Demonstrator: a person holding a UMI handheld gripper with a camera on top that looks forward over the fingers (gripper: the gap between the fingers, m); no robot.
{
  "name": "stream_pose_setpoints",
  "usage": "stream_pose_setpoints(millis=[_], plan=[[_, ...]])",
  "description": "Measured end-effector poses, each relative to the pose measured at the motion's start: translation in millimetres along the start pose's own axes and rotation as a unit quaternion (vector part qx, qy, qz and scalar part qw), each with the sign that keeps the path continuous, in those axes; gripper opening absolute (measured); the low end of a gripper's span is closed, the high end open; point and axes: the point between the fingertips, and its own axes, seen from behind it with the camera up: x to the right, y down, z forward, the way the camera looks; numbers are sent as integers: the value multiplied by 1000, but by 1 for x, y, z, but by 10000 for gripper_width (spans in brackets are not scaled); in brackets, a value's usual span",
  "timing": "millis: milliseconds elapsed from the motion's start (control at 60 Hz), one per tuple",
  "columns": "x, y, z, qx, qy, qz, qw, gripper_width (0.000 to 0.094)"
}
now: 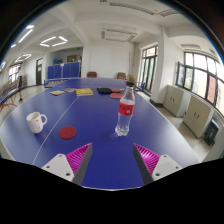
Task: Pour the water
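A clear plastic water bottle [125, 109] with a red cap and a red label stands upright on the blue table [100, 150], beyond my fingers and a little right of their gap. A white mug [37, 122] with a handle stands on the table to the left, beyond the left finger. My gripper [113, 158] is open, its pink pads wide apart, with nothing between them. The fingers [78, 157] hover over bare blue table short of the bottle.
A round red coaster [67, 132] lies between the mug and the bottle. Books and flat items [85, 92] lie at the table's far end. Chairs [92, 74], windows and cabinets [200, 112] stand beyond the table.
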Motion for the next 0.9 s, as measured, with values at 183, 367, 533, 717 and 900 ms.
stream_pose_setpoints(millis=[183, 367, 533, 717, 900], plan=[[53, -55, 130, 50, -1, 3, 999, 843], [59, -94, 210, 89, -6, 14, 996, 780], [53, -105, 230, 115, -2, 22, 993, 491], [60, -106, 222, 113, 28, 35, 993, 353], [67, -130, 176, 120, 97, -12, 988, 355]])
